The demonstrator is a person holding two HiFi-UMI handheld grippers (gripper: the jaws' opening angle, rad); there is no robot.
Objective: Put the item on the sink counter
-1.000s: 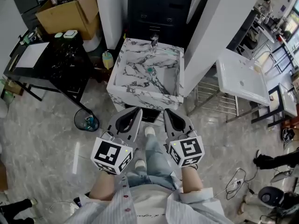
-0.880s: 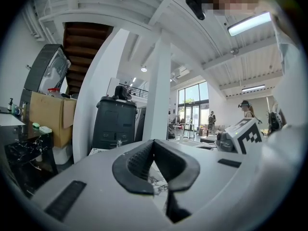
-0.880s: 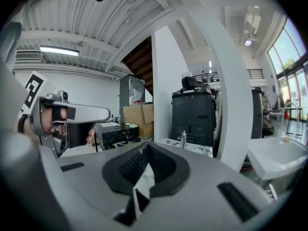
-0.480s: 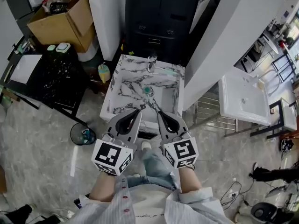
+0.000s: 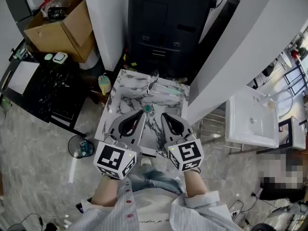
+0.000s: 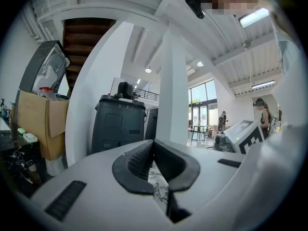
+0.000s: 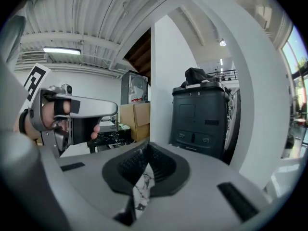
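The marble sink counter (image 5: 126, 96) stands just ahead in the head view, with a faucet (image 5: 153, 83) at its back and a green drain (image 5: 147, 109) in the basin. My left gripper (image 5: 142, 111) and right gripper (image 5: 162, 114) are held side by side over the sink's front edge. Both are shut, and I see nothing between their jaws. In the left gripper view the left gripper (image 6: 154, 142) has its pads together, with marble showing below them. The right gripper view shows the right gripper (image 7: 147, 146) the same way. No item is in either gripper.
A black cabinet (image 5: 166, 28) stands behind the sink between white pillars. At the left are a black table (image 5: 43, 88), a cardboard box (image 5: 62, 20), a yellow-green bottle (image 5: 104, 84) on the floor and a small bin (image 5: 79, 147). A white basin (image 5: 250, 119) on a metal rack stands at the right.
Both grippers have moved forward together toward the sink. Earlier they hung over the floor short of it; now their tips reach over its front edge. The jaws stayed shut.
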